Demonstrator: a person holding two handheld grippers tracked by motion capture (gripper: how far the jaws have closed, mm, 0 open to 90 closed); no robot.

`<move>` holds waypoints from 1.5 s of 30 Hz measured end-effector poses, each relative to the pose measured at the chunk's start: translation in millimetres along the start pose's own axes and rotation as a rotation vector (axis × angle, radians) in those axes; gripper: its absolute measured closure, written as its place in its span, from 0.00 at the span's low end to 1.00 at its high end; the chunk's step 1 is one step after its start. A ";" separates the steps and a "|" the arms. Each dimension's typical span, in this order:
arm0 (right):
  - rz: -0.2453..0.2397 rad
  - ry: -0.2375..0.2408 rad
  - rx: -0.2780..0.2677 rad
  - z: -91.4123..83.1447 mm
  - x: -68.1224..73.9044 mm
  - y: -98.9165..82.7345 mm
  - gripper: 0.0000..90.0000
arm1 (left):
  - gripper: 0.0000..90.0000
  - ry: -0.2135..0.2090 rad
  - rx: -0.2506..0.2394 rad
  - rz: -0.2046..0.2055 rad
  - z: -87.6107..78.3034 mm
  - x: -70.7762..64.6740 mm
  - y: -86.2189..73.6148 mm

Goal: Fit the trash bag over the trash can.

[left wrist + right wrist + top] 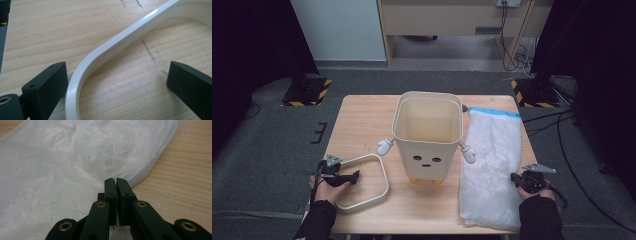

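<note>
Two grippers: both in my hands, each at its own thing beside the bin (428, 135).
Plastic bag (490, 165): flat on the table, just to the right of the bin, blue-edged end away from me.
Right gripper (115, 180): jaws pressed together at the bag's right edge, near my end; whether film is pinched between the tips I cannot tell.
Rim ring (362, 182): cream, flat on the table, to the left of the bin on my side.
Left gripper (116, 82): jaws spread wide, straddling the ring's curved near corner, no pad pressing it.
Bin: cream, upright, mid-table, face and small arms turned toward me.
Table (362, 125): pale wood under all of it.
</note>
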State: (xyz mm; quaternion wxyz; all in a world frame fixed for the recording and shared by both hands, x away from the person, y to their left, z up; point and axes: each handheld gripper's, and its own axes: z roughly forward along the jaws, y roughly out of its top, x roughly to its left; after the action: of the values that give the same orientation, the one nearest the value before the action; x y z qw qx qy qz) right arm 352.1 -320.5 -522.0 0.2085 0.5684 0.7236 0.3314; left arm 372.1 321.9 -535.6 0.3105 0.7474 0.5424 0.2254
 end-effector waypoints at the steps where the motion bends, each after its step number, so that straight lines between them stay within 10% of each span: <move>1: 0.020 0.026 -0.034 -1.7 -1.6 1.4 1.00 | 0.03 0.000 -0.001 0.001 0.3 0.1 0.3; 9: 0.138 0.188 -0.293 -21.3 -14.3 15.9 1.00 | 0.03 0.000 0.000 0.004 0.9 0.2 0.8; 18: 0.136 0.286 -0.556 -42.5 -11.2 57.2 1.00 | 0.03 -0.003 0.000 0.004 2.0 0.0 1.9; 45: 0.095 0.301 -1.036 -77.5 36.6 218.7 1.00 | 0.03 -0.007 0.002 0.003 5.0 -0.8 4.9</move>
State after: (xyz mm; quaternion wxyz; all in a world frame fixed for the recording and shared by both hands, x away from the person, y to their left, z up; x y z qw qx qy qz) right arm 439.5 -274.8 -308.8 0.3404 0.3696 0.4610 0.7314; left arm 378.5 319.0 -535.7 0.3112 0.7493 0.5403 0.2229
